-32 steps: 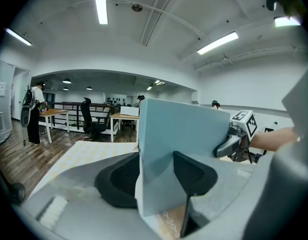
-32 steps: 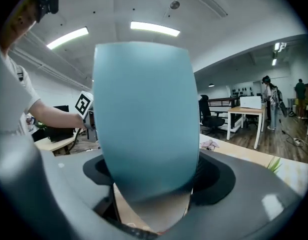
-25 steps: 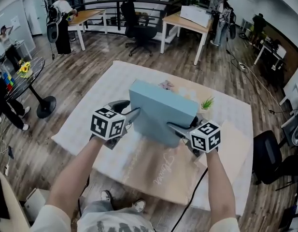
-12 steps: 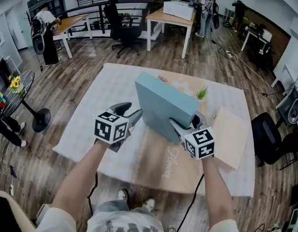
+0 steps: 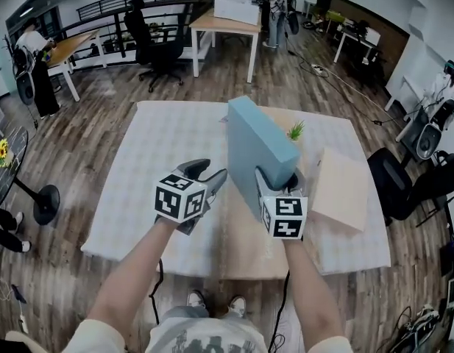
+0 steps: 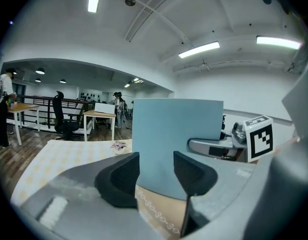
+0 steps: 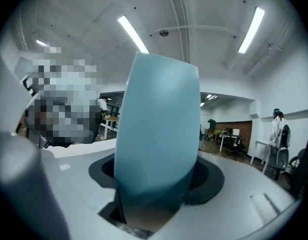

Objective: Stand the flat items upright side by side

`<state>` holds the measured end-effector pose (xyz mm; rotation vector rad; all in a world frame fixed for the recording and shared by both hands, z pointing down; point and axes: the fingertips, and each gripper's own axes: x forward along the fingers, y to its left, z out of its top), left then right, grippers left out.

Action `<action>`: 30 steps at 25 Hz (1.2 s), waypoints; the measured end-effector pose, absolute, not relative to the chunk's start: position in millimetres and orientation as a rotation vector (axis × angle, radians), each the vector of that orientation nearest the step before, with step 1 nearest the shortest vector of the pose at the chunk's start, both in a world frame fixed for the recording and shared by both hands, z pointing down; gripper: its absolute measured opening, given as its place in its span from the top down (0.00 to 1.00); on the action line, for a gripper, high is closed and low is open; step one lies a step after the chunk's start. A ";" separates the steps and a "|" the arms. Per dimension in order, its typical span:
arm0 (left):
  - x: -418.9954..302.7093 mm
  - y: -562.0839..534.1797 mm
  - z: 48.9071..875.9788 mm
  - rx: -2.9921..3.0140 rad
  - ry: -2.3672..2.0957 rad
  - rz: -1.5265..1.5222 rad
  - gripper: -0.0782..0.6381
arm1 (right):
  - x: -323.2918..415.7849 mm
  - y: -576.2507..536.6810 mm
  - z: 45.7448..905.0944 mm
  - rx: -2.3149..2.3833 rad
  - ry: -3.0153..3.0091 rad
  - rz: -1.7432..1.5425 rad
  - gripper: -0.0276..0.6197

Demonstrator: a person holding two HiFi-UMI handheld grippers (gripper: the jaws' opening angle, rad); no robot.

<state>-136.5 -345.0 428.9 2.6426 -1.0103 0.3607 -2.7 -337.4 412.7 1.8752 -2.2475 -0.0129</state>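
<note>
Blue box (image 5: pixel 260 149) stands on edge mid worktop (image 5: pixel 160 145). Right gripper (image 5: pixel 278 181) jaws have just been closing, now clamped on its near end. Left gripper (image 5: pixel 210 171) jaws apart, empty, just left of box.

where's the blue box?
Head view, centre: the blue box stands upright, near end in the right gripper, whose jaws have just been closing on it; tan board to its right.

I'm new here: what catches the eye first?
A light-blue box stands on edge on the white cloth, between the jaws of the right gripper, which have just been closing on it. The left gripper hangs open beside it; a beige board lies flat to the right.
</note>
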 end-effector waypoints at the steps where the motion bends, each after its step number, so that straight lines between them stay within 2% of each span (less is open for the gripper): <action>1: -136.4 -343.6 429.0 2.650 -0.988 0.354 0.60 | -3.5 -335.6 412.0 1.916 -2.214 -0.023 0.49; 14: -164.6 -334.2 438.4 2.702 -0.835 0.395 0.60 | -31.8 -331.1 413.5 2.385 -1.858 -0.041 0.48; 30: -148.3 -322.1 444.9 2.721 -0.723 0.348 0.60 | -46.6 -322.3 438.1 2.253 -1.885 0.081 0.45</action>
